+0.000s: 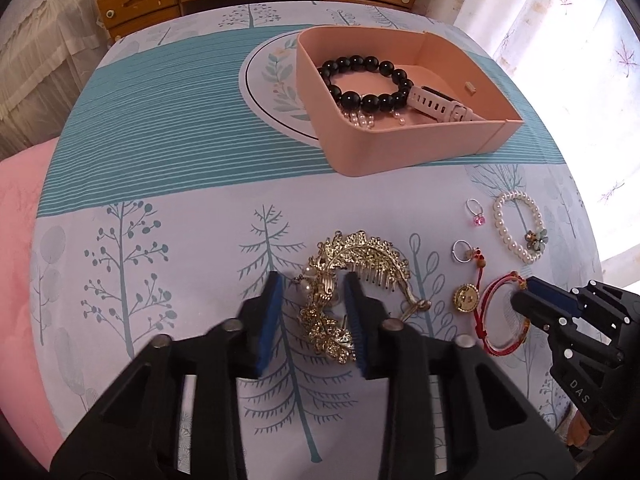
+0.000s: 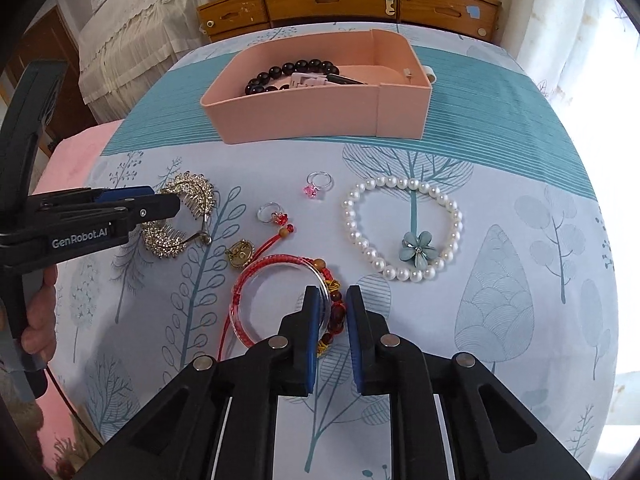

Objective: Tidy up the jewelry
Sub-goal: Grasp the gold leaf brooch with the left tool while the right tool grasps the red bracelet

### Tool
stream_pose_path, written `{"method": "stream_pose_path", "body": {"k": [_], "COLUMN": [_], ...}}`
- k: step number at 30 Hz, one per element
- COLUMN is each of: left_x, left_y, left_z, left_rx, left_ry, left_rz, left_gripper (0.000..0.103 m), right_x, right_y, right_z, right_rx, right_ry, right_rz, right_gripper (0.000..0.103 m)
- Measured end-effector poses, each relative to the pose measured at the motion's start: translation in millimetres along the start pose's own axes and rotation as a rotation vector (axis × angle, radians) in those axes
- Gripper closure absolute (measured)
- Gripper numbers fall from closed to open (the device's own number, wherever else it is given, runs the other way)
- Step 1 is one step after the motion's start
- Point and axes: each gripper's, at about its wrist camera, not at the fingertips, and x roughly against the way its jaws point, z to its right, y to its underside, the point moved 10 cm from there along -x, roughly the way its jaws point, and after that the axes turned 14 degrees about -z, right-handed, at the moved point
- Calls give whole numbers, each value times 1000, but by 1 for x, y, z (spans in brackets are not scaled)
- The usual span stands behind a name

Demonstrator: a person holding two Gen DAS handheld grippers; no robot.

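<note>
A pink box (image 1: 396, 148) (image 2: 304, 116) at the back holds a black bead bracelet (image 1: 360, 80), a white watch (image 1: 436, 106) and pearl pieces. A gold hair comb (image 1: 348, 280) (image 2: 188, 216) lies on the cloth. My left gripper (image 1: 314, 284) (image 2: 160, 200) is open, its fingers either side of the comb. A red cord bracelet with a clear bangle (image 2: 280, 300) (image 1: 500, 320) lies to the right. My right gripper (image 2: 332, 296) (image 1: 524, 292) straddles its beaded edge, jaws narrowly apart.
Also on the cloth are a pearl bracelet with a blue flower (image 2: 400, 228) (image 1: 518, 226), a pink-stone ring (image 2: 318, 184) (image 1: 476, 212), a red-stone ring (image 2: 272, 214) (image 1: 464, 252) and a gold round charm (image 2: 240, 254) (image 1: 466, 298). Wooden drawers (image 2: 340, 4) stand behind.
</note>
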Motion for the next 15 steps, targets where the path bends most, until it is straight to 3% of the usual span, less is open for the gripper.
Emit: {"method": "stream_pose_path", "body": {"k": [2,4,15], "left_x": [0,1,34], "left_y": [1,1,8], "left_z": [2,3,14], "left_rx": [-7,-9,0], "left_ry": [12,10,50], "left_rz": [-3,0,43], "left_gripper": [92,95,95], "right_x": [3,0,18], "right_y": [0,-8,-20], "right_z": [-1,0,-5], "right_rx": [1,1,13], "right_ry": [-3,-18,-73], "right_rz": [0,0,52], "right_gripper": [90,90,90]}}
